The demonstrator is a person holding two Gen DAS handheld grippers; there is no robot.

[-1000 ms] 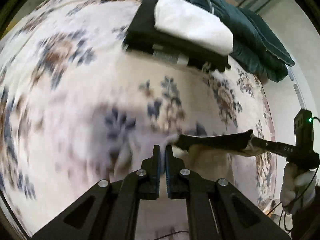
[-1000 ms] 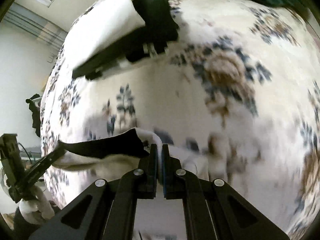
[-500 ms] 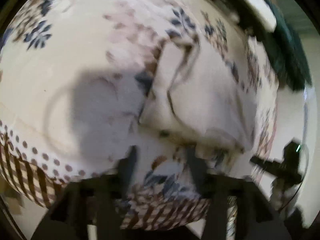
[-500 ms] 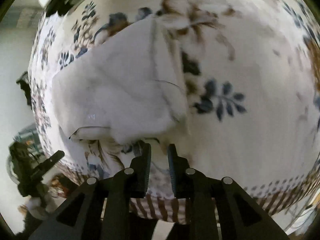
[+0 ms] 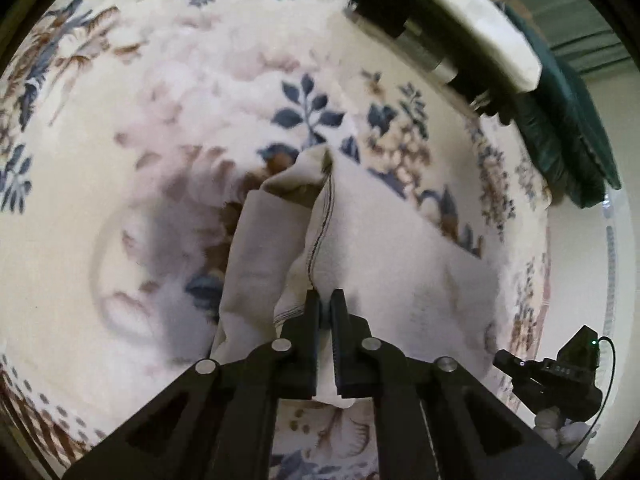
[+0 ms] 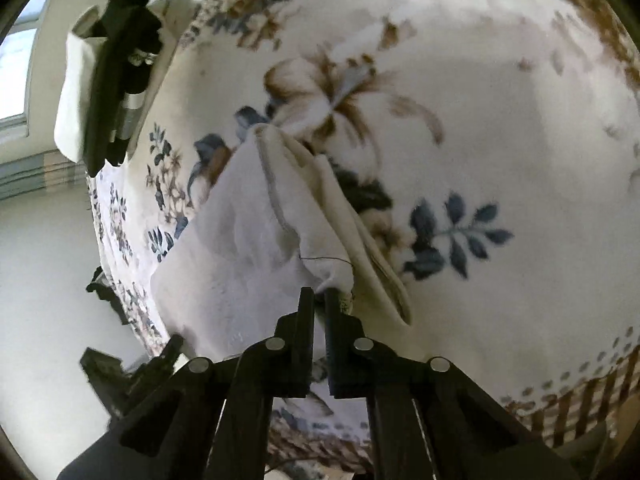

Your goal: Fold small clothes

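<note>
Both grippers, left (image 5: 325, 300) & right (image 6: 316, 298), clamped on near edge of white garment (image 5: 380, 248), lifted partway off floral cloth (image 5: 160, 120). Folded stack (image 5: 448, 36) at far edge.

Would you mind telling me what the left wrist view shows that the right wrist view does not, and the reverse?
Only the left wrist view shows the dark green bundle behind the stack and a dark-stitched seam on the cloth. Only the right wrist view shows a window and a loose thread. Both show the white garment on the floral cover, the folded stack, and each hand-held gripper, left and right, pinching the garment's near edge.
</note>
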